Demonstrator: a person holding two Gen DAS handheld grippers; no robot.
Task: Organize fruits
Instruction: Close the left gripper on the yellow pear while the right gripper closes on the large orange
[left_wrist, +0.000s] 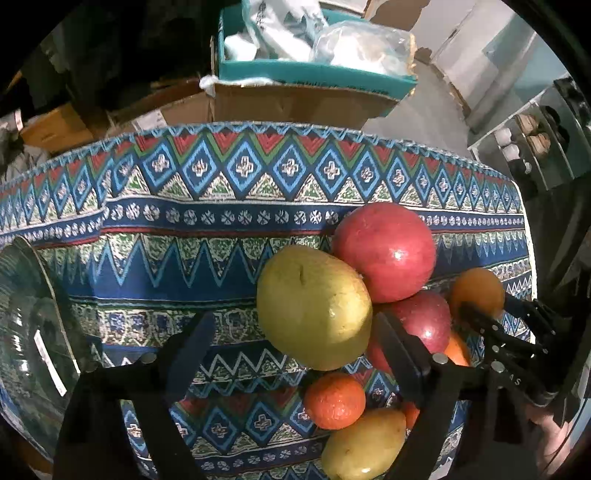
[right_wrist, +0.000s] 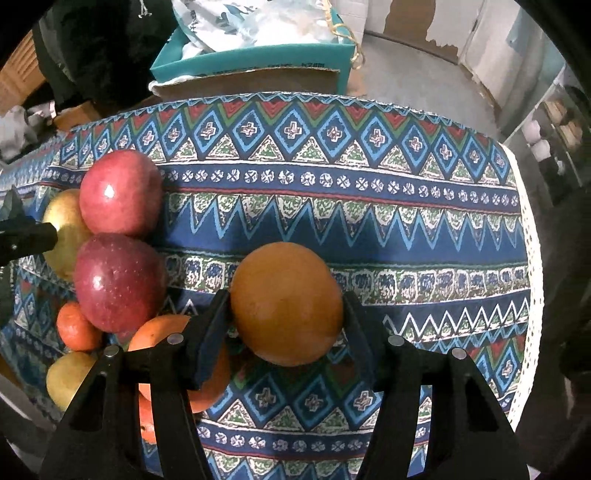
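Patterned cloth covers the bench (right_wrist: 406, 229), boxes behind. Right claw (right_wrist: 284, 317) grips an orange (right_wrist: 286, 306) beside the fruit pile; lift it straight, clear of the red apple (right_wrist: 118, 282). Left claw (left_wrist: 295, 343) gapes empty near the pear (left_wrist: 314, 306). Glass bowl (left_wrist: 33, 325) at left looks empty.

You can read only two white letters, "AS", on the black body of the right claw (left_wrist: 480, 314) at the near right. The print along the teal box (right_wrist: 255, 62) edge is too blurred to read.
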